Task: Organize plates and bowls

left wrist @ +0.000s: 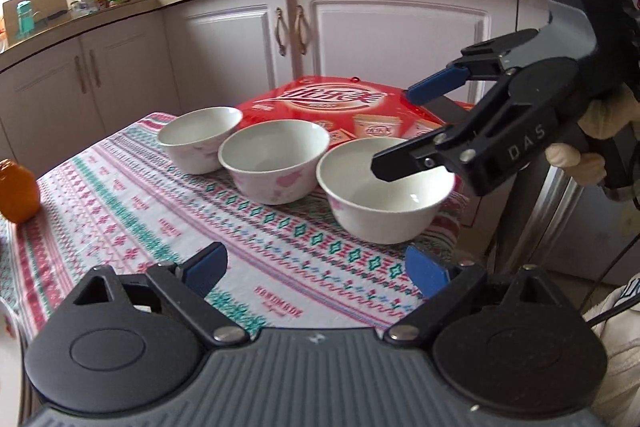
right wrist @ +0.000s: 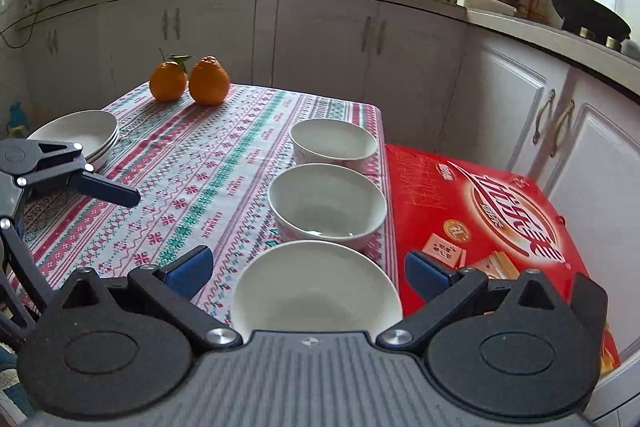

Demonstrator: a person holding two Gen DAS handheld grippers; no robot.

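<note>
Bowls: three white bowls are set in a row along one edge of the table (right wrist: pixel 240 131), next to the red box (right wrist: pixel 500 219); near bowl (right wrist: pixel 316 291), middle bowl (right wrist: pixel 326 205), far bowl (right wrist: pixel 334 143). The rims are close together, and whether they touch cannot be told. All stand upright and empty, so they look ready to be nested.
Plates: a stack of plates (right wrist: pixel 78 131) is seen at the opposite edge, well apart from the bowls; the plates appear already gathered.
Right gripper (right wrist: pixel 306 265): the jaws are spread wide and nothing is pinched. It is held low over the near bowl, with the fingers outside the rim on either side, most likely so the bowl can be taken first.
Left gripper (left wrist: pixel 316 273): the jaws are spread with nothing between them. It is held above the cloth, short of the bowls, probably kept free to steady or receive a bowl.
Oranges: two oranges (right wrist: pixel 188 81) are left at the far end, clear of the work.
Step judged: the bowls are not yet stacked; a grasp on the near bowl seems to be prepared.
Risk: the smooth rim could slip from the pads, and the middle bowl could be knocked.
</note>
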